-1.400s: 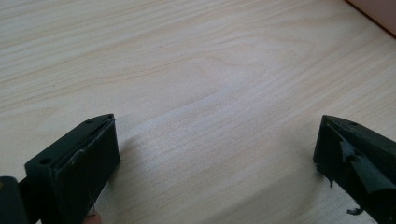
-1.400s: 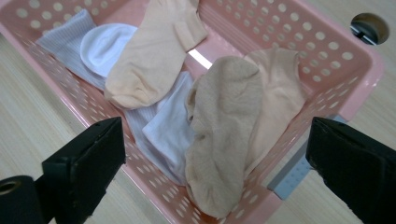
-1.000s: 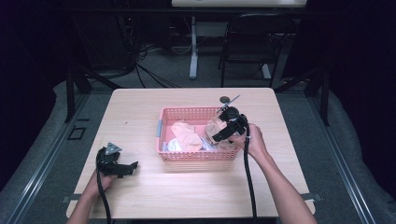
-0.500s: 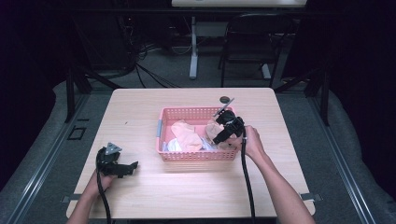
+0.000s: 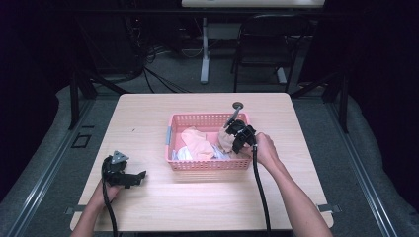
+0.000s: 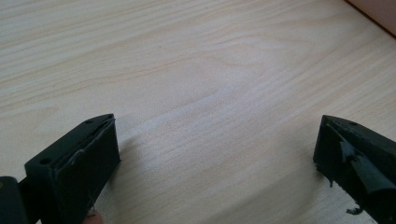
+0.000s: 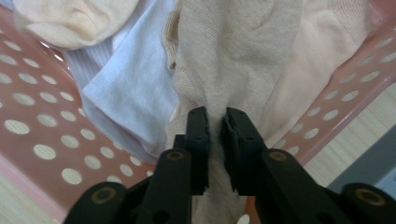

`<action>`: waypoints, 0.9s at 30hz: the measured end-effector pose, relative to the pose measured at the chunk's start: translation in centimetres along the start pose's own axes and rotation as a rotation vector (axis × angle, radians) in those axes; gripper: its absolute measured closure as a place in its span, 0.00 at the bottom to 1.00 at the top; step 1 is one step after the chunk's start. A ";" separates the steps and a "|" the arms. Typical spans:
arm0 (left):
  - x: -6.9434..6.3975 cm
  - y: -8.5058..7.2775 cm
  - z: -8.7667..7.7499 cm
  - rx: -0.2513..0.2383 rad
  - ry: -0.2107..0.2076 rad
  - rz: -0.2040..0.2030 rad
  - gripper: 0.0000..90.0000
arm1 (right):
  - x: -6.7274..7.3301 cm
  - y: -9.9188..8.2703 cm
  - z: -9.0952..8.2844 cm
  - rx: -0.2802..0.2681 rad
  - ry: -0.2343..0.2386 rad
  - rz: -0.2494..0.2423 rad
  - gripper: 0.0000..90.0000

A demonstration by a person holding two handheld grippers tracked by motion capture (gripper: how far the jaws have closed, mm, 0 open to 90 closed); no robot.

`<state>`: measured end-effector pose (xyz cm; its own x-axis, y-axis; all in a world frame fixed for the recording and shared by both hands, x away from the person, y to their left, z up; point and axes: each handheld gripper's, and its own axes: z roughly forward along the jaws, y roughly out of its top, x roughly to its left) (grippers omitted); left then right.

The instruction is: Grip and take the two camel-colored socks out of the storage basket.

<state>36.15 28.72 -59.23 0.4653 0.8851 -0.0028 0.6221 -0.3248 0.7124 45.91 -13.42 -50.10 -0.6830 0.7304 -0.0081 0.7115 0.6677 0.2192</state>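
- I see the table first, pale wood, with the pink basket standing near its middle; I place everything else by that basket.
- The basket has holed walls, and it holds a heap of cloth: a cream sock, a white cloth and another rolled cream piece.
- My right gripper reaches into the right end of the basket, with the hand just outside the right wall.
- In the right gripper view its jaws have just been closing, and they now pinch a fold of the cream sock between them; the cloth bunches up above the pads.
- The cream sock lies inside the basket at its right end, touching the white cloth beside it and leaning toward the holed wall.
- My left gripper rests on the table well to the left of the basket, nearer my edge of the table.
- In the left gripper view its jaws stand spread wide over bare wood, with nothing between them.
- A small dark round thing sits on the table just behind the basket's far right corner; I cannot tell what it is.
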 end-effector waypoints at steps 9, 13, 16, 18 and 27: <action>0.0 0.0 0.0 0.000 0.000 0.000 0.00 | 0.5 0.2 -2.8 -0.010 -0.009 -0.032 0.94; 0.0 0.0 0.0 0.000 0.000 0.000 0.00 | 0.6 0.5 -4.0 -0.008 -0.021 -0.046 0.94; 0.0 0.0 0.0 0.000 0.000 0.000 0.00 | 0.6 0.7 -5.0 -0.020 -0.024 -0.049 0.95; 0.0 0.0 0.0 0.000 0.000 0.000 0.00 | 0.6 0.9 -5.7 -0.021 -0.022 -0.058 0.95; 0.0 0.0 0.0 0.000 0.000 0.000 0.00 | 0.8 1.8 -9.2 -0.034 -0.049 -0.085 0.95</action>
<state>36.15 28.72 -59.23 0.4653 0.8851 -0.0027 0.6221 -0.3249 0.7123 45.08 -12.96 -40.76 -0.7311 0.6781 -0.0754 0.6449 0.7229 0.2482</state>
